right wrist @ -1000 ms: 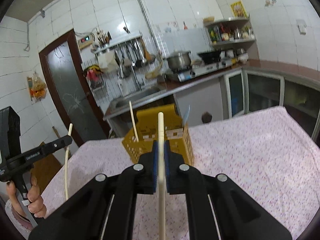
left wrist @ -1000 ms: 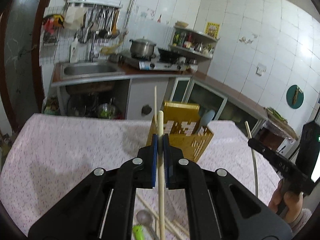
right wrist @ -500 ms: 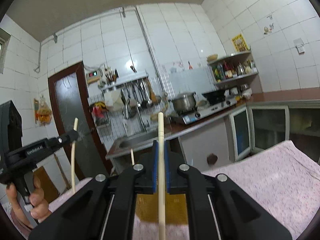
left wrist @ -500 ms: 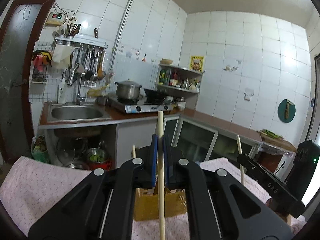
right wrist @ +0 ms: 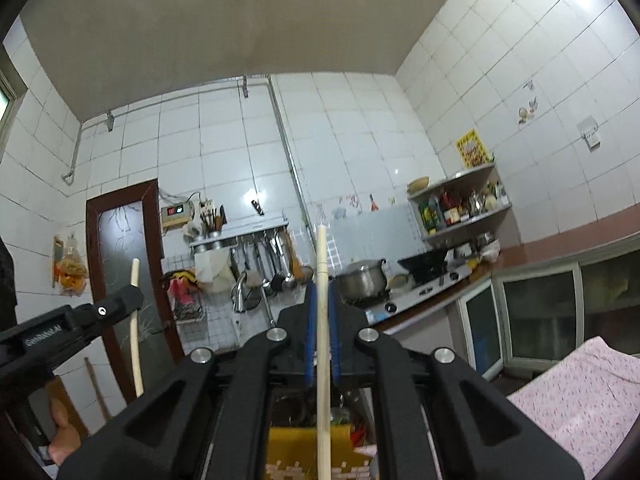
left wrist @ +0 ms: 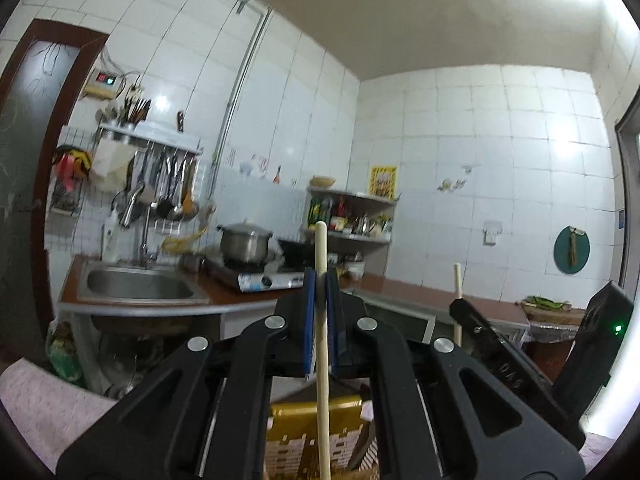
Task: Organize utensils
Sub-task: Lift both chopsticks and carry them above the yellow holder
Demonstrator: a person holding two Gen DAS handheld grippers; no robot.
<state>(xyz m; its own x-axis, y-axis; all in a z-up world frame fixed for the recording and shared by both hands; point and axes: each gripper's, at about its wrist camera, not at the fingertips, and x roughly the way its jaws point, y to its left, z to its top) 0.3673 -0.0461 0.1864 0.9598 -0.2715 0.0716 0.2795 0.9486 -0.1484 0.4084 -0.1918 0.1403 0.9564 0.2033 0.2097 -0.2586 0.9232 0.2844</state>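
Note:
My left gripper (left wrist: 320, 296) is shut on a pale wooden chopstick (left wrist: 322, 360) that stands upright between its blue pads. My right gripper (right wrist: 321, 304) is shut on another pale chopstick (right wrist: 322, 360), also upright. Both are raised above the yellow perforated utensil basket (left wrist: 344, 440), whose top shows below the jaws; it also shows in the right wrist view (right wrist: 288, 452). The right gripper with its chopstick appears in the left wrist view (left wrist: 458, 304), and the left gripper in the right wrist view (right wrist: 134, 296).
A pink patterned tablecloth (right wrist: 576, 392) covers the table. Behind are a steel sink (left wrist: 136, 284), a pot on a stove (left wrist: 244, 244), a hanging utensil rack (left wrist: 160, 168), corner shelves (right wrist: 460, 208) and a brown door (right wrist: 120, 264).
Both grippers have lifted and tilted upward with their chopsticks. The basket and table have dropped to the bottom of both views, and wall and ceiling now fill them.

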